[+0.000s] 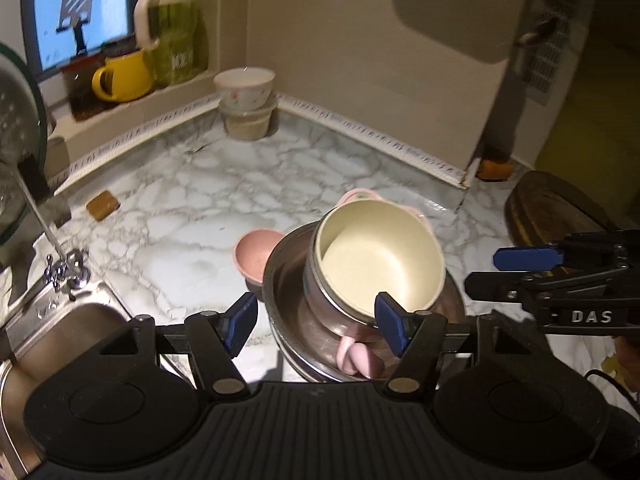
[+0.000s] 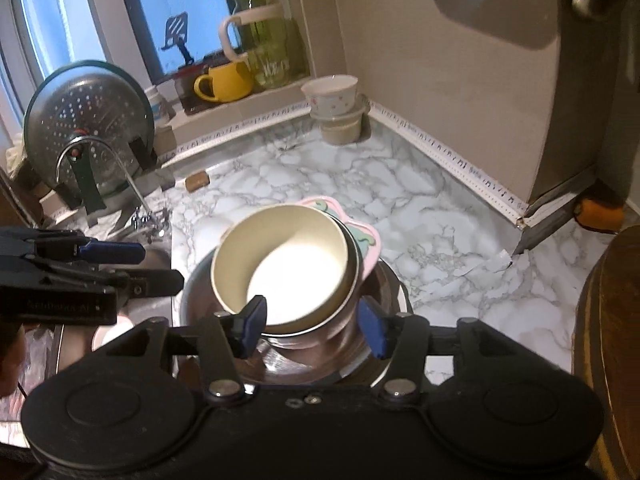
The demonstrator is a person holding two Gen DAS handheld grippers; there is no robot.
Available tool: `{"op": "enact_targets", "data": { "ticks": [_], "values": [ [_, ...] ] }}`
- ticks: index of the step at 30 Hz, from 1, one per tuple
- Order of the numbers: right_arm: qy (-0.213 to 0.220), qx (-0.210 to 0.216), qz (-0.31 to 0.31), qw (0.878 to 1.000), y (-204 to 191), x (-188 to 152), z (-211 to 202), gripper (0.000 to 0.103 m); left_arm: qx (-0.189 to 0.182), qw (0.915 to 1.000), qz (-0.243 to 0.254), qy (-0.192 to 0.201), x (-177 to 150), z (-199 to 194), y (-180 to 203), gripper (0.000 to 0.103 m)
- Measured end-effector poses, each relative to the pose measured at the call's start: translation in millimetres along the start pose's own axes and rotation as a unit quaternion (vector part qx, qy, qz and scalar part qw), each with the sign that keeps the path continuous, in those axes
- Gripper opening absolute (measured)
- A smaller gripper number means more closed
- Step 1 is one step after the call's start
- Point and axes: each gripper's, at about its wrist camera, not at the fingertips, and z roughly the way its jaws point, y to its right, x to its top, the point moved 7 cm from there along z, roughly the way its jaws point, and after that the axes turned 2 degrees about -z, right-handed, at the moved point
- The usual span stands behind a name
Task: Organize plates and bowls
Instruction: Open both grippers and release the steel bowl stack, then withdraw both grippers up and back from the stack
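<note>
A cream bowl sits tilted inside a small steel bowl, and both rest in a wide steel basin on the marble counter. Behind them a pink plate leans on the stack. A small pink bowl stands on the counter just left of the basin. My left gripper hovers open over the basin's near side, its pads clear of the bowls. My right gripper is open above the same stack, with the steel bowl showing between its pads but not pressed. Each gripper appears side-on at the edge of the other's view.
Two stacked bowls stand in the back corner. A yellow mug and green jug sit on the sill. A colander, tap and sink are at the left, a brown sponge on the counter, a wooden board at the right.
</note>
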Motion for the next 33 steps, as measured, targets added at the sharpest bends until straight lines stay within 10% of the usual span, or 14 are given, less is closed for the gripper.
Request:
{"op": "enact_targets", "data": {
  "ticks": [23,33],
  "values": [
    [0.109,-0.087,0.03,0.99,-40.5,-27.8,-45.5,0.103,-0.024,0.9978,-0.003,0.062,-28.6,-39.0,-0.4,0.08],
    [0.15,-0.137,0.038,0.978,-45.6,-43.4,-59.7,0.103,-0.012,0.9966,-0.039,0.071,-35.5,-42.3,-8.3,0.093]
  ]
}}
